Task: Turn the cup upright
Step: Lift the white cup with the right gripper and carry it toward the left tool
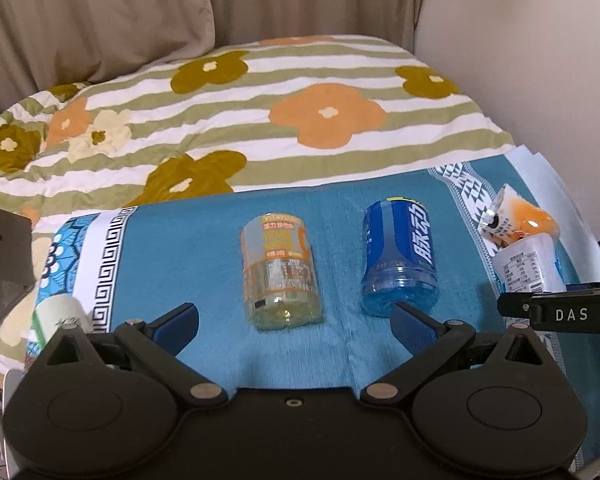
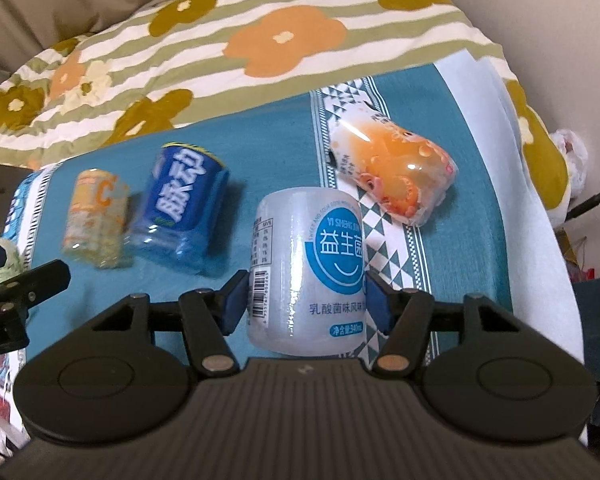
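Observation:
Several cut-bottle cups sit on a teal cloth. My right gripper is shut on a white cup with a blue round logo, its blue pads pressing both sides. The white cup also shows in the left wrist view, beside the right gripper's black body. My left gripper is open and empty, just in front of a yellow-orange cup. A blue cup stands to its right. An orange-printed cup lies on its side beyond the white one.
A floral striped quilt lies behind the cloth, with beige cushions and a wall beyond. A green-white cup sits at the left edge. A dark metal piece is at the far left.

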Demonstrator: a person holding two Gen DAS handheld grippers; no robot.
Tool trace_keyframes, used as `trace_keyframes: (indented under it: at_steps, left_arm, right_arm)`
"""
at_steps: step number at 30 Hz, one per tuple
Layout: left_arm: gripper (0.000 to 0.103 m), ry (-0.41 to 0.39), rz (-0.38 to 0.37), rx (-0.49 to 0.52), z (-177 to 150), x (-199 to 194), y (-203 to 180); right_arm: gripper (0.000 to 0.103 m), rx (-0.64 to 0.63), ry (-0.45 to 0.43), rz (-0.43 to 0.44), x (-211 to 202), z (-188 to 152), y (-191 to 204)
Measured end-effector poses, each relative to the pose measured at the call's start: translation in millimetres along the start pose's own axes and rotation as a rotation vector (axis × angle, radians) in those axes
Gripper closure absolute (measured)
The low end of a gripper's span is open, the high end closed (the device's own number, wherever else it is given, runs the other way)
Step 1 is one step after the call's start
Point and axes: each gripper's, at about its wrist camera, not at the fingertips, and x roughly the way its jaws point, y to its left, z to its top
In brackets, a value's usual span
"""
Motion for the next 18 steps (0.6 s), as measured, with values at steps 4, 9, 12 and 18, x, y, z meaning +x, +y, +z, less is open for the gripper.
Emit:
trace_keyframes:
  at_steps: [4, 9, 12, 18]
  left_arm:
    - [0.000, -0.041, 0.014, -0.032, -13.6, -24.9, 0.5]
    - [0.000, -0.080, 0.046, -0.074, -35.1, -52.7, 0.8]
    - [0.000, -0.089, 0.073, -0.088, -50.8, -65.4, 1.5]
    - [0.000, -0.070, 0.083, -0.102, -82.2, -72.5, 11.7]
  right_arm:
    - [0.027, -0.038, -0.029, 0.029, -21.0, -8.5, 7.6]
    - [0.027, -0.107, -0.061, 0.072, -43.9, -23.0, 19.6]
    - [0.027, -0.149, -0.066, 0.102, -52.3, -32.6, 28.7]
    - [0.027, -0.194, -0.047, 0.137, -52.4, -56.7, 50.1]
